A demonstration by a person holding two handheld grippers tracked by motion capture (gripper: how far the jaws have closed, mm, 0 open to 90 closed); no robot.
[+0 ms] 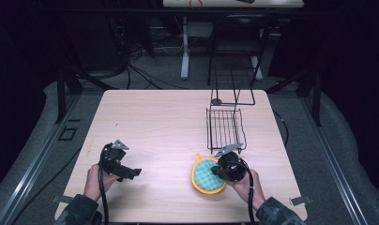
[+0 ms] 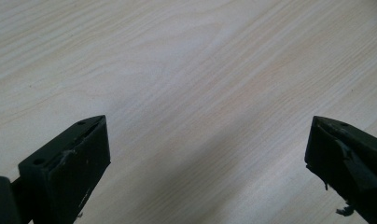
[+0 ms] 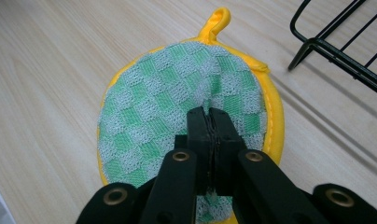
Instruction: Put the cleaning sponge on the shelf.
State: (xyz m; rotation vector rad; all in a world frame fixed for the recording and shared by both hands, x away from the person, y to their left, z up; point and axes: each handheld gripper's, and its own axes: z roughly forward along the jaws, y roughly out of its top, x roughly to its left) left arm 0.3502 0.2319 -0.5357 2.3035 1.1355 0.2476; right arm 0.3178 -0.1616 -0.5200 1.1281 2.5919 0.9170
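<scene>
A round pot holder (image 1: 202, 177), green-and-white checked with a yellow rim and a yellow loop, lies flat on the wooden table (image 1: 155, 122) at the front right. In the right gripper view the pot holder (image 3: 154, 107) spreads under my right gripper (image 3: 208, 114), whose jaws are pressed together and pinch a small fold of the checked cloth near its middle. My right gripper (image 1: 216, 171) is held low over the pot holder. My left gripper (image 1: 133, 172) is at the front left, its jaws wide apart over bare wood (image 2: 207, 140) with nothing between them.
A black wire rack (image 1: 224, 126) stands just behind the pot holder, and its foot and bars (image 3: 345, 42) show at the upper right of the right gripper view. Another wire frame (image 1: 232, 89) stands at the table's far edge.
</scene>
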